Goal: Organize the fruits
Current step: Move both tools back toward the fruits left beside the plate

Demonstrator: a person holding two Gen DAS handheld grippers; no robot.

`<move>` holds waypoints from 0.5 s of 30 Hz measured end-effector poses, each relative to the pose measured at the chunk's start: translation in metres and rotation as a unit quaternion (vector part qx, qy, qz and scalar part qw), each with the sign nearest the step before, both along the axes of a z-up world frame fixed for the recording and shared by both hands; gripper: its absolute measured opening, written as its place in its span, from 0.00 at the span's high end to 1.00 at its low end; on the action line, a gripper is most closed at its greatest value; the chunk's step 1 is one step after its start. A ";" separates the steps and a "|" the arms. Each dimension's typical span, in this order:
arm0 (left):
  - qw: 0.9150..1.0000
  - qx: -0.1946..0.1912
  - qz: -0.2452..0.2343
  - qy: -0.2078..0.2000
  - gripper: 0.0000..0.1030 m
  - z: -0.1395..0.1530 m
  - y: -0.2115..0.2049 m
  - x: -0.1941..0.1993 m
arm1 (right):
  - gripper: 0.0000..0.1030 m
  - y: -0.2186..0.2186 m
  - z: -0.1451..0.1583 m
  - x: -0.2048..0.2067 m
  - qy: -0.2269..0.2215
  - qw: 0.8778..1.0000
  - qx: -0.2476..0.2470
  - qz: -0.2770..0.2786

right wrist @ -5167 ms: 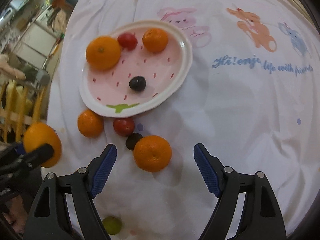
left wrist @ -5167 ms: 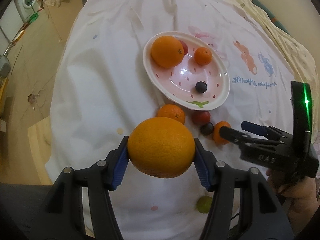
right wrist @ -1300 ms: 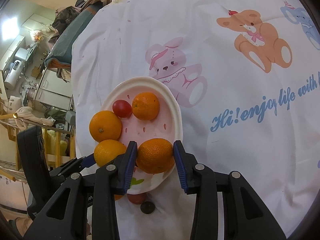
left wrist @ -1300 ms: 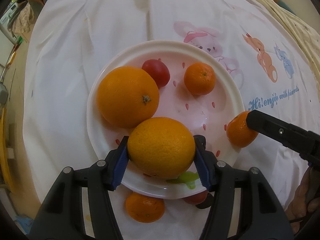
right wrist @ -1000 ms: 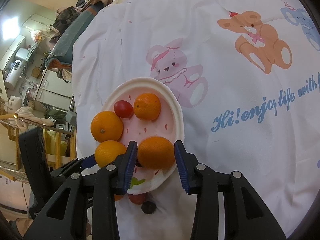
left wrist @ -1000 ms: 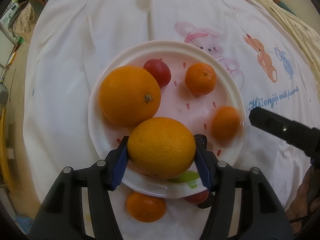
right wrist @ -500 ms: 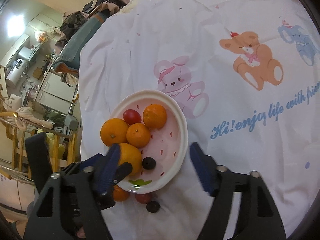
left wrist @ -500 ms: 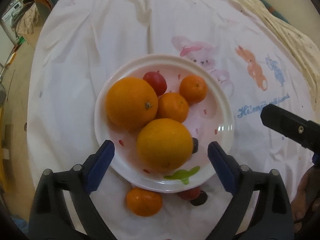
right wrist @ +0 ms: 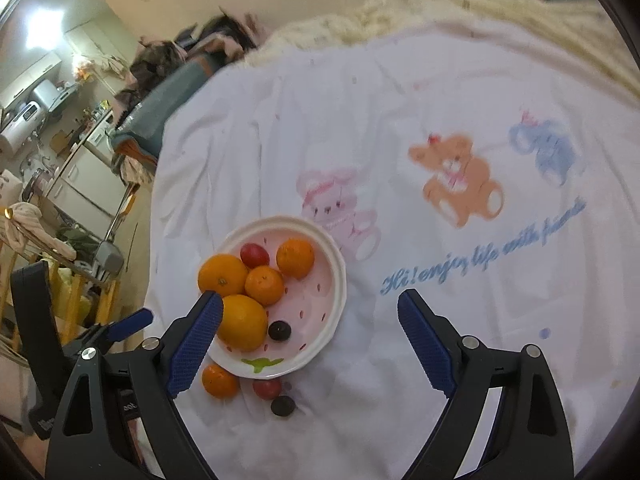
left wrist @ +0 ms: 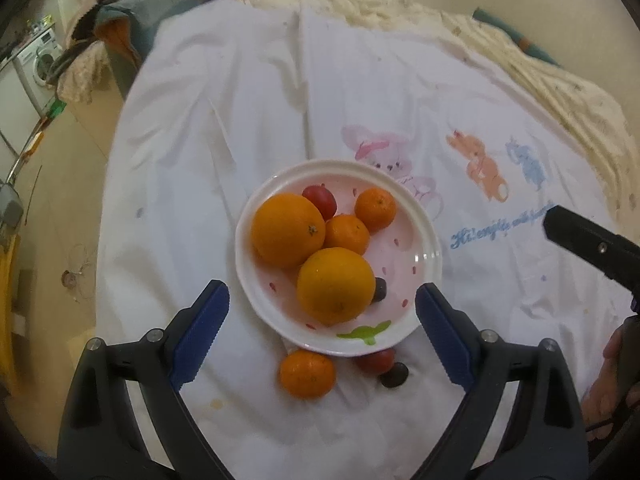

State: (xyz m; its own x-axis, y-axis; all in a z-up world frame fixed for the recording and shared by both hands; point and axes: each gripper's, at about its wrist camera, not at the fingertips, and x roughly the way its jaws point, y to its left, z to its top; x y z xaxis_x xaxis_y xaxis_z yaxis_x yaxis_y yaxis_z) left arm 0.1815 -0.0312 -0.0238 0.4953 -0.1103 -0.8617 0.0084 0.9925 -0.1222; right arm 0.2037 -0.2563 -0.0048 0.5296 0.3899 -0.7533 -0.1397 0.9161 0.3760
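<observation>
A pink-and-white plate (left wrist: 424, 236) (right wrist: 334, 280) holds two large oranges (left wrist: 335, 285) (left wrist: 287, 230), two mandarins (left wrist: 346, 234) (left wrist: 375, 209), a red fruit (left wrist: 320, 197) and a dark grape (left wrist: 380, 290). On the cloth in front of the plate lie a mandarin (left wrist: 307, 374) (right wrist: 220, 381), a red fruit (left wrist: 376, 361) (right wrist: 266, 388) and a dark grape (left wrist: 394, 375) (right wrist: 283, 405). My left gripper (left wrist: 320, 332) is open and empty above the plate's near side. My right gripper (right wrist: 310, 338) is open and empty, raised to the plate's right.
The white cloth (left wrist: 248, 112) with cartoon animals (right wrist: 460, 184) and blue lettering covers the surface. A cream blanket (left wrist: 552, 84) lies at the far right edge. The floor and furniture (right wrist: 80, 176) lie off the left edge.
Both grippers have let go: the large orange and a mandarin now rest on the plate. Both grippers have opened wide and pulled up and back from the plate.
</observation>
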 end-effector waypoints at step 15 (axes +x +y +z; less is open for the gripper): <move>0.999 -0.032 0.036 -0.010 0.10 0.002 0.034 -0.049 | 0.11 -0.009 0.003 -0.060 0.002 0.999 -0.016 -0.028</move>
